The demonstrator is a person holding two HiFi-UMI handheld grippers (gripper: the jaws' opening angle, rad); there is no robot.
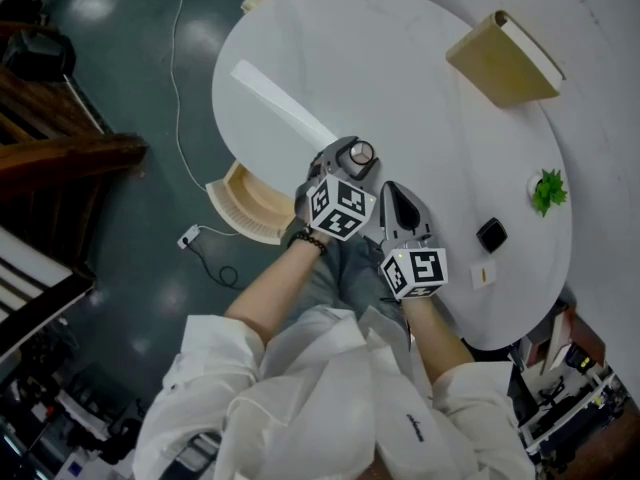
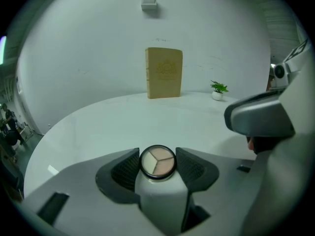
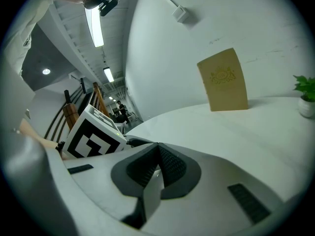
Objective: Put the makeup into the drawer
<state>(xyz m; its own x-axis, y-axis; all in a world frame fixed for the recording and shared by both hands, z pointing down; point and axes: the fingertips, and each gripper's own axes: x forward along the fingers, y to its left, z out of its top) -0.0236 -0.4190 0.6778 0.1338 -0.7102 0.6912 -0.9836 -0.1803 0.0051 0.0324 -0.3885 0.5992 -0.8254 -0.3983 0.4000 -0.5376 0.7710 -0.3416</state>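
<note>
Now L gripper (image 2: 157, 155) jaws pinch round makeup compact (image 2: 157, 162); R gripper (image 3: 158, 154) jaws pressed together.

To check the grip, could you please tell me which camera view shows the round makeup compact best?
The left gripper view: the makeup compact sits face-on between the pads of the left gripper, its three shades visible. The head view shows it only small, from above; the right gripper view does not show it.
</note>
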